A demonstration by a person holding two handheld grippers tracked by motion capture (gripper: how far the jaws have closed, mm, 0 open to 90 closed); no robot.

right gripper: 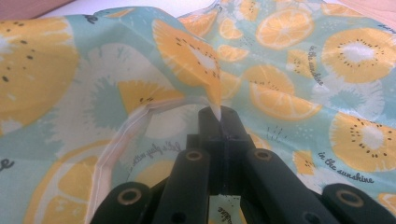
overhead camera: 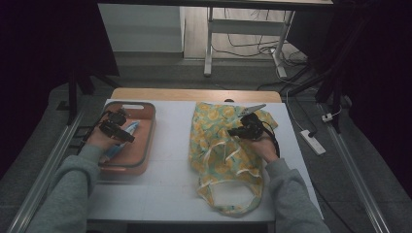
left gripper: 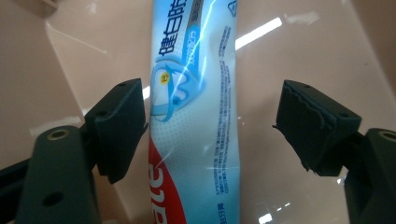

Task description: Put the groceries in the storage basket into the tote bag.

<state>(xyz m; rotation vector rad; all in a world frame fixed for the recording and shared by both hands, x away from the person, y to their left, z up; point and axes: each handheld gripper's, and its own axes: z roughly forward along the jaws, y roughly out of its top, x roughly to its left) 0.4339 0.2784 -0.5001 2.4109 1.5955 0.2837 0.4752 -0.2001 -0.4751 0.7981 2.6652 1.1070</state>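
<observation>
High view: left tool (overhead camera: 115,127) over pink tray (overhead camera: 145,145), left of frame; right tool (overhead camera: 248,125) on fruit-print bag (overhead camera: 218,145), centre of white counter (overhead camera: 170,179).

Left gripper view: jaws wide apart astride toothpaste tube (left gripper: 196,116), ungrasped.

Right gripper view: jaws closed, pinching bag rim (packing apparently unstarted).

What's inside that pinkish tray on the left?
A toothpaste tube lies in the pink tray, between the open jaws of the left gripper. The person's left hand covers part of the tray, so anything beneath it cannot be seen.
</observation>
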